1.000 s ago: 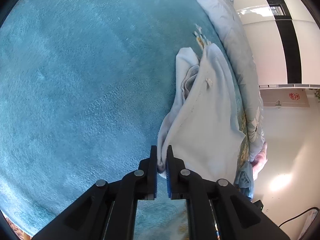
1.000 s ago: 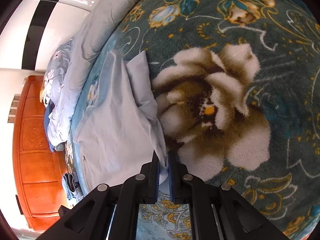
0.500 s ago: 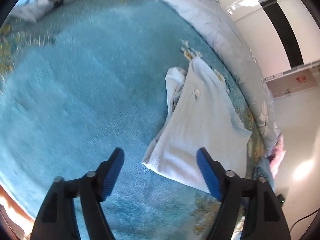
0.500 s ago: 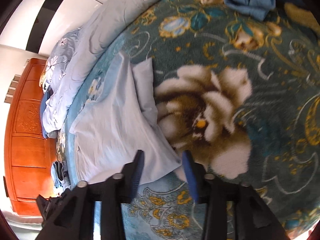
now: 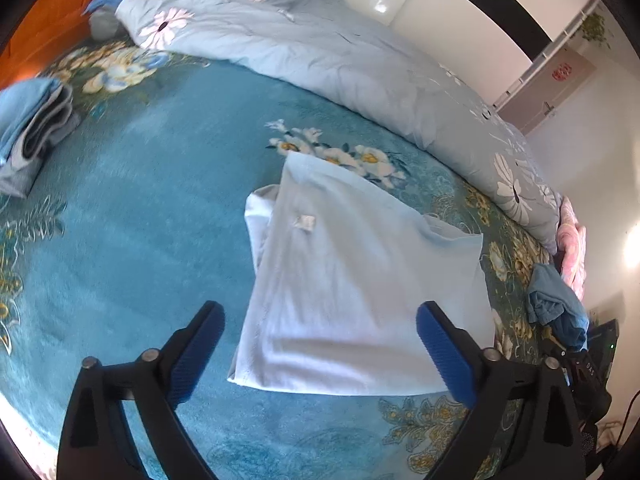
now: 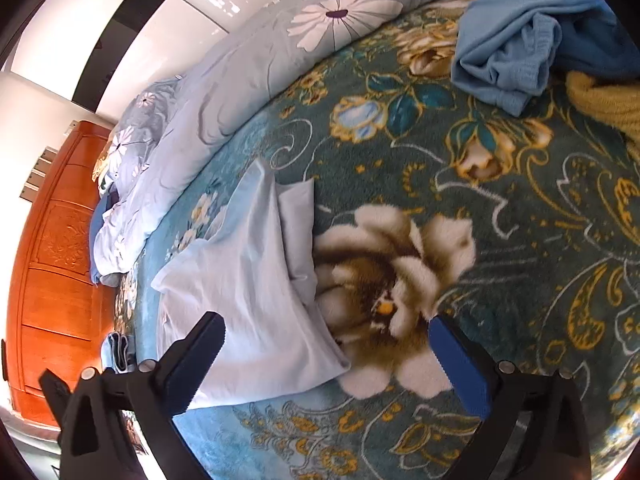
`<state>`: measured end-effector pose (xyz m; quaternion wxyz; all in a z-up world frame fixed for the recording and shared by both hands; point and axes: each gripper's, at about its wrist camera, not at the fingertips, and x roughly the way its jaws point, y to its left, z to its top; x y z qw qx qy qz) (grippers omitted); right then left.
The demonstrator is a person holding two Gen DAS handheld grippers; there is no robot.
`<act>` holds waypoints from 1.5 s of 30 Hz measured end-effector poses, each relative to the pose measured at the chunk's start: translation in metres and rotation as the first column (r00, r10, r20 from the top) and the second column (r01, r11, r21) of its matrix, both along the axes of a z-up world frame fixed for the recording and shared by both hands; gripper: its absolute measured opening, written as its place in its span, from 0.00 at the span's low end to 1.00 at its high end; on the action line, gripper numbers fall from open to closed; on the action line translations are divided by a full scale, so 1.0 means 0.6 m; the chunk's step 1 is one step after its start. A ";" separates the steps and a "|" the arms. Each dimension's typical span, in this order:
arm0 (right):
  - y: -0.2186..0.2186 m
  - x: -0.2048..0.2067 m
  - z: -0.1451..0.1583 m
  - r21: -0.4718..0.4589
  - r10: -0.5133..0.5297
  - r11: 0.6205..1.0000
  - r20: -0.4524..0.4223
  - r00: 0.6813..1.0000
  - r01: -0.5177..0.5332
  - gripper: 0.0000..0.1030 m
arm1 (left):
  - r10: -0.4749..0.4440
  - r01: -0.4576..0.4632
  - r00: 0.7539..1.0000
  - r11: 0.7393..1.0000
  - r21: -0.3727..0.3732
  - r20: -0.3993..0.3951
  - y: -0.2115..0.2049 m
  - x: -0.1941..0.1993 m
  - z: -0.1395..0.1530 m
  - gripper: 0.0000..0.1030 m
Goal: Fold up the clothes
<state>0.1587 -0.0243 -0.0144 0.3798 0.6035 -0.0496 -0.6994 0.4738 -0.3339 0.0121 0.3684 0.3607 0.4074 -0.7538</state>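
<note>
Both tools, left [image 5: 320, 352] and right [image 6: 326, 360], spread wide, empty, above the folded pale-blue garment [image 5: 352, 296] on the blanket [image 5: 140, 208]

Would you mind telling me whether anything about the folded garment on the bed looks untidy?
The pale blue garment lies folded on the teal blanket, but an under-layer pokes out past its left edge near the far end, so the fold is uneven there.
</note>
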 end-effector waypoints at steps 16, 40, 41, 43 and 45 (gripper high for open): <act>-0.040 0.007 0.006 -0.012 0.148 0.988 -0.164 0.975 -0.152 1.00 | -0.318 0.360 0.923 0.911 -0.200 0.216 0.015 -0.087 0.031 1.00; -0.170 -0.014 -0.058 0.038 0.256 0.967 -0.104 0.961 -0.253 0.89 | -0.482 0.482 0.876 0.875 0.036 -0.023 -0.075 -0.255 -0.046 0.99; -0.169 -0.017 -0.056 0.036 0.244 0.970 -0.105 0.964 -0.242 0.88 | -0.504 0.505 0.863 0.863 0.037 -0.021 -0.081 -0.272 -0.052 0.99; -0.168 -0.021 -0.040 0.035 0.221 0.975 -0.147 0.964 -0.218 0.84 | -0.540 0.541 0.841 0.839 0.057 -0.024 -0.093 -0.303 -0.068 0.99; -0.178 -0.023 -0.023 0.018 0.231 0.973 -0.182 0.956 -0.231 0.83 | -0.555 0.555 0.831 0.828 0.081 -0.025 -0.106 -0.318 -0.080 0.99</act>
